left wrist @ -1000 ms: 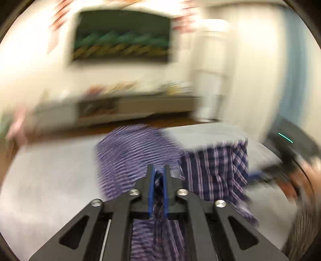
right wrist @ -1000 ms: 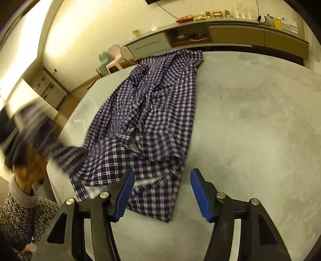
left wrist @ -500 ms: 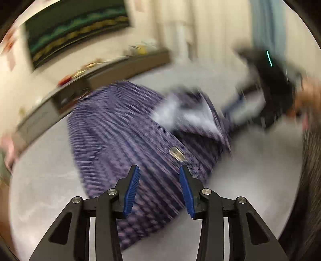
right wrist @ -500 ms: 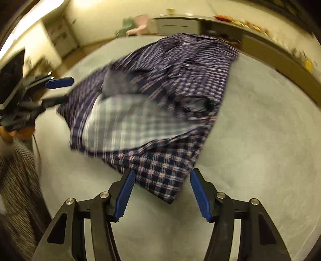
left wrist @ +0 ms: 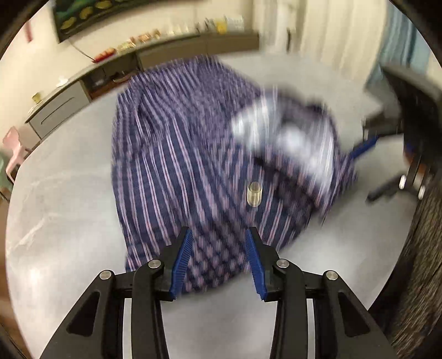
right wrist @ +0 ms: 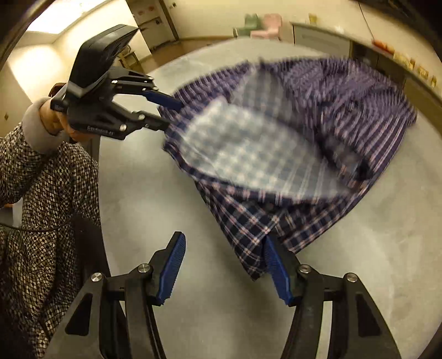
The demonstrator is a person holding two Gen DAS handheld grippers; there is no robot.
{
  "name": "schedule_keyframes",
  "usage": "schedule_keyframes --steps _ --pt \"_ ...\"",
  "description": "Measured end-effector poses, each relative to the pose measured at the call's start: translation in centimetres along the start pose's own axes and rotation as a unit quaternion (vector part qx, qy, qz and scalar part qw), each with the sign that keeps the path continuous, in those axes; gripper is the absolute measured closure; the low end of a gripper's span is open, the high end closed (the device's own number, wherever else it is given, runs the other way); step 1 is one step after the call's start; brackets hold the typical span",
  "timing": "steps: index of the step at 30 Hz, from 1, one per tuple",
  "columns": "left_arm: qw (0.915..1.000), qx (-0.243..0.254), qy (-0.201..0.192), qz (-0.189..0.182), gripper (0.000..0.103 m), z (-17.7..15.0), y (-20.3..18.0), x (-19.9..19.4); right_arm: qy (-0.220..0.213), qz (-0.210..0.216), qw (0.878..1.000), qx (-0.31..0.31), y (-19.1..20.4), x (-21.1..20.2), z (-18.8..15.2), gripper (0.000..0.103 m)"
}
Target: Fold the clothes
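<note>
Nearest in our right wrist view, the right tool [right wrist: 221, 265] stands with its blue pads apart over the grey worktop [right wrist: 359, 276]; the near corner of the plaid shirt [right wrist: 276, 171] lies against the inner face of the right-hand pad, but nothing is pinched between the two. In our left wrist view the left tool [left wrist: 218, 256] also has its pads apart, with the shirt's near hem [left wrist: 210, 270] seen in the gap below them and not gripped.

Beyond the tools the shirt [left wrist: 193, 165] is spread across the middle of the worktop [left wrist: 69, 221], blurred in both views. Part of it is folded back so that the paler inside of the cloth [right wrist: 248, 154] faces up. A clear button [left wrist: 254, 193] shows on the dark side.

On the left of the right wrist view, we see the left tool [right wrist: 165, 111] from the side, at the shirt's left edge, held by a hand [right wrist: 55, 121] in a speckled sleeve [right wrist: 49, 198] with a grey cuff.

Farthest off, a low sideboard [left wrist: 63, 107] runs along the wall, and a pink chair [right wrist: 269, 26] stands past the worktop.
</note>
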State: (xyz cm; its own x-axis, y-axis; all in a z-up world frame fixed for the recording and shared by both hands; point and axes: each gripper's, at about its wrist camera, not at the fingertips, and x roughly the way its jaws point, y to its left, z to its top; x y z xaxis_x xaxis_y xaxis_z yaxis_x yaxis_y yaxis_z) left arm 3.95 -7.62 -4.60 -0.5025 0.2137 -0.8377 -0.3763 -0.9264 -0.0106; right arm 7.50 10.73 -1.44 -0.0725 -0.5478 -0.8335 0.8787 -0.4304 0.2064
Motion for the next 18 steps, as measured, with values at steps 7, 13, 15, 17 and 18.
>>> schedule_keyframes --steps 7,13,15,17,18 --pt "0.9995 -0.027 -0.006 0.016 0.061 5.1 0.1 5.9 0.029 -0.046 0.998 -0.025 0.0 2.2 3.2 0.042" --pt "0.9948 -0.085 -0.016 0.053 0.098 6.7 2.0 8.0 -0.022 -0.08 0.997 0.006 -2.6 2.7 7.1 0.042" --pt "0.9904 -0.111 -0.068 0.047 0.1 7.3 3.1 5.5 -0.073 -0.131 0.986 0.066 -5.0 1.8 8.2 0.042" --pt "0.9863 -0.13 -0.091 0.046 0.1 7.5 4.0 4.0 -0.11 -0.141 0.976 0.12 -6.8 1.0 8.5 0.042" --pt "0.9849 -0.136 -0.099 0.042 0.1 7.6 4.4 3.6 -0.126 -0.14 0.972 0.142 -7.4 0.6 8.4 0.042"
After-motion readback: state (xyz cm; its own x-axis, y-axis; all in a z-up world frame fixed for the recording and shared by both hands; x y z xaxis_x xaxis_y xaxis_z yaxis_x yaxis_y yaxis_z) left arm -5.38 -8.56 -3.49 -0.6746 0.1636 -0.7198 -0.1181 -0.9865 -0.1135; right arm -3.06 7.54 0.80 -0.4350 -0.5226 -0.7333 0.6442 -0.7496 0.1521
